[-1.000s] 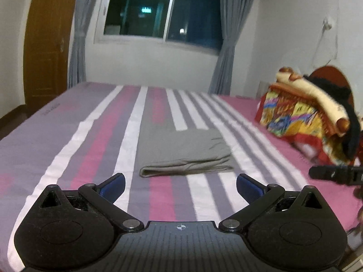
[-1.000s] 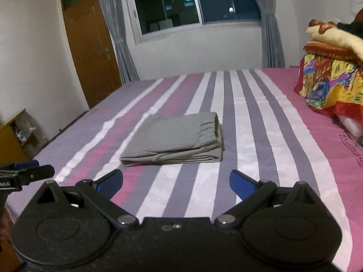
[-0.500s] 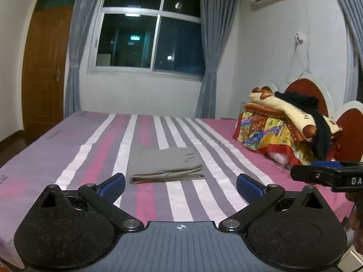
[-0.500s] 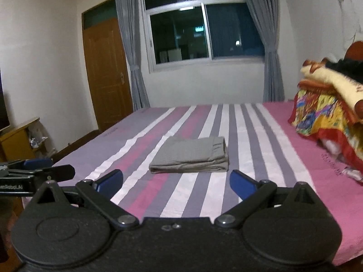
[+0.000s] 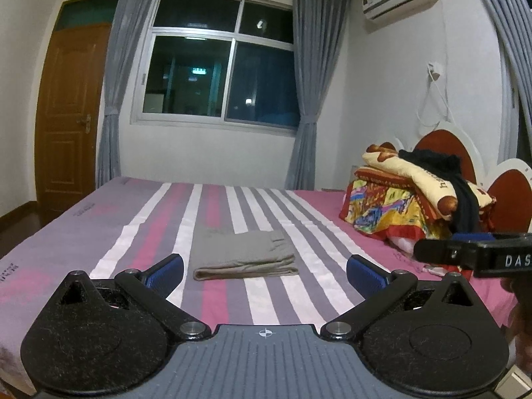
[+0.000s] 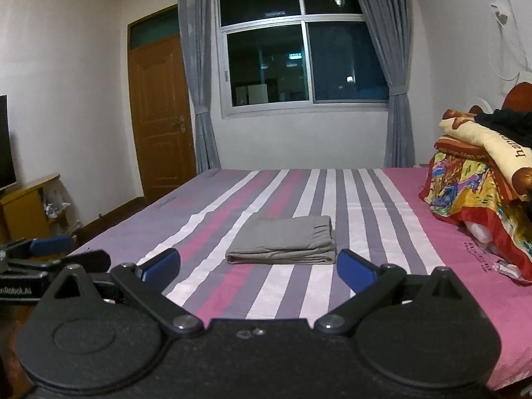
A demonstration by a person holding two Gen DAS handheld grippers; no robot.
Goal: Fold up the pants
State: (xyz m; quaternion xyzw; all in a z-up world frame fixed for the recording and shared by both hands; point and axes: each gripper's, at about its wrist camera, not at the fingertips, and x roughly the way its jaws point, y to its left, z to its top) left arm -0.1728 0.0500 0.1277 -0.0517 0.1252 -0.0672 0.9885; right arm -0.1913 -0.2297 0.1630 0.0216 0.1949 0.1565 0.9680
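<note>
Grey pants (image 5: 244, 256) lie folded into a flat rectangle in the middle of the striped bed (image 5: 99, 232); they also show in the right wrist view (image 6: 282, 241). My left gripper (image 5: 265, 271) is open and empty, held back from the bed's near edge, well short of the pants. My right gripper (image 6: 258, 267) is open and empty too, at about the same distance. The right gripper's side shows at the right edge of the left wrist view (image 5: 472, 254). The left gripper shows at the left edge of the right wrist view (image 6: 50, 252).
A pile of colourful blankets and a black garment (image 5: 419, 196) sits at the bed's right against a red headboard (image 5: 442, 146). A wooden door (image 6: 159, 116), curtained window (image 5: 219, 73) and a low yellow cabinet (image 6: 23, 206) stand around the bed.
Both grippers have pulled back and tilted up from the bed. The folded pants now look smaller and farther away. The pants have not moved.
</note>
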